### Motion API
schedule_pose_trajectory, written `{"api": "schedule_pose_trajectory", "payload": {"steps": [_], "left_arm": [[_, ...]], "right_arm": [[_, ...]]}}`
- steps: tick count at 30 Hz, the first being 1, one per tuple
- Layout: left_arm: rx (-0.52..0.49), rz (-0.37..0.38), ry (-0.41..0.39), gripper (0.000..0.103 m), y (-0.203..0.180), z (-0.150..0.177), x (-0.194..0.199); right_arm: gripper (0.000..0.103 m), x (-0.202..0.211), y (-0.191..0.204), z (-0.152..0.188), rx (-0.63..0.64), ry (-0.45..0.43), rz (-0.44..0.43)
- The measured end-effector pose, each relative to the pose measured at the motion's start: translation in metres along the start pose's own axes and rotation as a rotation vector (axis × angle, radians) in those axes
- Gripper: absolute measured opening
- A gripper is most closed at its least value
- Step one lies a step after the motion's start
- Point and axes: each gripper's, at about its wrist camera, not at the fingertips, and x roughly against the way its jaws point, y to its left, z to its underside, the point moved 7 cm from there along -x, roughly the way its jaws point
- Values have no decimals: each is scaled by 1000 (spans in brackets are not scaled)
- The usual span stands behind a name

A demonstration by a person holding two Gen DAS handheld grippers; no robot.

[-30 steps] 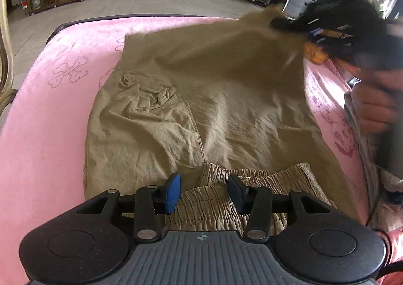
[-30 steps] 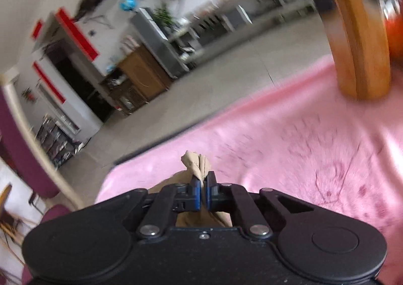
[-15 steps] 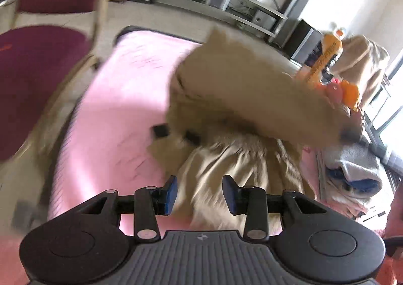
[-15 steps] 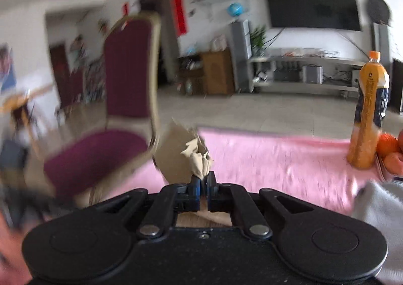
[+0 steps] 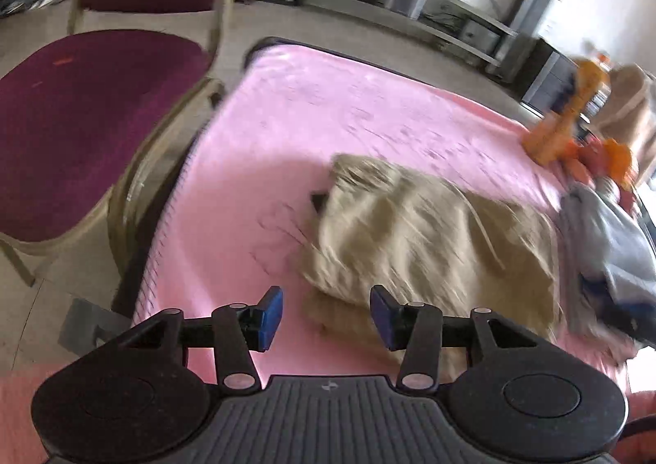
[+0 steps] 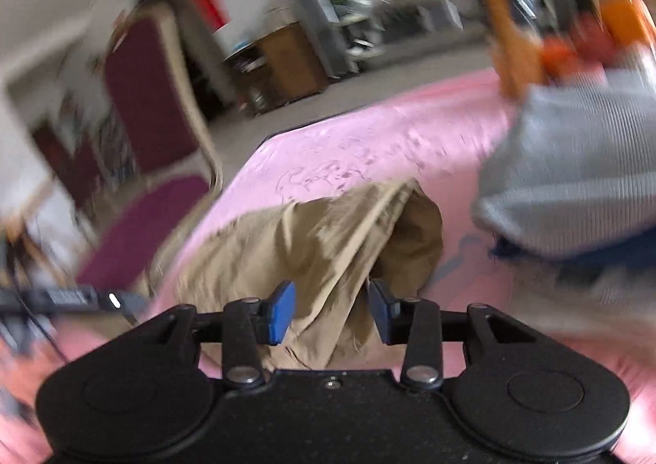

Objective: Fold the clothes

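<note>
Fold laid over, both our grippers now let go.

Our right gripper [image 6: 331, 312], clamped on a corner of the khaki trousers [image 6: 311, 242] half a second ago, now stands wide apart and empty; our left gripper [image 5: 324, 314] gapes empty too, so we judge this fold done. The trousers lie doubled on the pink blanket [image 5: 311, 115]. The left view alone shows their near waistband edge; the right view alone shows the raised fold hollow, beside the grey folded garment [image 6: 574, 160].
</note>
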Motion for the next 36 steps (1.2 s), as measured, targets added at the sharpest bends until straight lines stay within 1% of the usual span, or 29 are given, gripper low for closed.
{"api": "schedule_pose_trajectory", "payload": {"steps": [1,2,3,4,5,8,10,12,14,16,19,21,24,26,27,28,30,31,32,33,36], "left_arm": [[24,0,13,49,4,-6,-7],[53,12,27,50,6,-11,-13],[82,24,42,53,9,-16,-19],[110,35,56,55,11,-21,-25],[126,41,61,55,12,-22,-29],[155,50,78,56,15,-17,-39],[155,43,105,56,16,-10,-44],[146,30,118,56,15,-8,-49],[131,16,104,56,15,-10,-49],[124,6,94,56,15,-13,-50],[142,0,98,56,19,-13,-52],[172,22,119,56,22,-12,-55],[221,90,185,56,21,-6,-65],[261,119,217,52,23,-2,-70],[281,133,232,46,23,-1,-73],[294,150,231,40,24,0,-72],[291,168,221,35,22,0,-68],[278,175,210,27,20,0,-66],[265,181,205,24,17,0,-64],[248,184,198,19,14,1,-62],[181,163,163,14,5,0,-58]], "right_arm": [[39,-3,-9,-1,-71,9,-14],[42,-7,-14,0,-123,20,-30],[46,-11,-19,0,-168,33,-45],[47,-15,-23,1,-213,45,-60],[47,-18,-23,2,-231,56,-71],[49,-27,-19,8,-257,87,-99],[49,-34,-15,12,-261,112,-109],[49,-42,-9,18,-244,140,-98],[49,-49,-5,22,-239,156,-69],[49,-54,-5,23,-251,163,-52],[52,-59,-6,25,-284,171,-52],[52,-60,-6,27,-297,174,-55],[52,-62,-8,27,-316,172,-53],[52,-61,-9,28,-322,169,-53],[52,-61,-9,28,-317,166,-50],[52,-61,-8,27,-312,163,-48],[51,-60,-7,27,-303,156,-43],[51,-60,-7,27,-298,153,-41],[50,-60,-7,27,-293,150,-39],[48,-59,-7,26,-290,143,-38],[46,-56,-7,24,-288,121,-35]]}}
